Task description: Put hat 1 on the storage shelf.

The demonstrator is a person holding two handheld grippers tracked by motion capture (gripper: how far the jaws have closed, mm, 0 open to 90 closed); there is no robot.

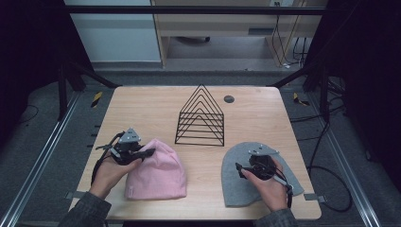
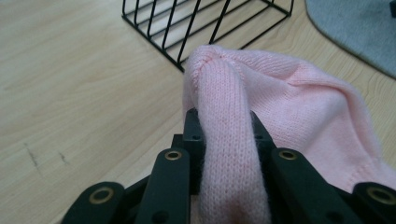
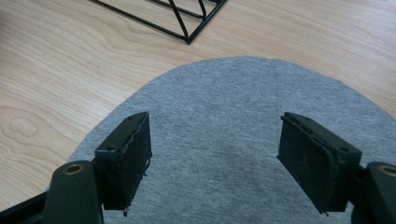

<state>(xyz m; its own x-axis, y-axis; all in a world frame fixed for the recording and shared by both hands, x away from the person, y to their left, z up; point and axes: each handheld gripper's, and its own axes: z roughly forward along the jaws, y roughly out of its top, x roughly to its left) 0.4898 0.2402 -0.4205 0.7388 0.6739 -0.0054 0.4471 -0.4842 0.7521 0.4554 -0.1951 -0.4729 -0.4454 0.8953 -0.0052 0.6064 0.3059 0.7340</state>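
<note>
A pink knit beanie lies on the wooden table at the front left. My left gripper is shut on its top left edge. In the left gripper view a fold of the pink beanie is pinched between the two black jaws of my left gripper. A grey beanie lies flat at the front right. My right gripper hovers over it, open. The right gripper view has my right gripper spread wide above the grey beanie, with nothing between its jaws.
A black wire rack with triangular dividers stands at the table's middle, just behind both hats. A small round grommet sits in the tabletop behind it. The table's front edge is close to both hats. Cables trail on the floor at the right.
</note>
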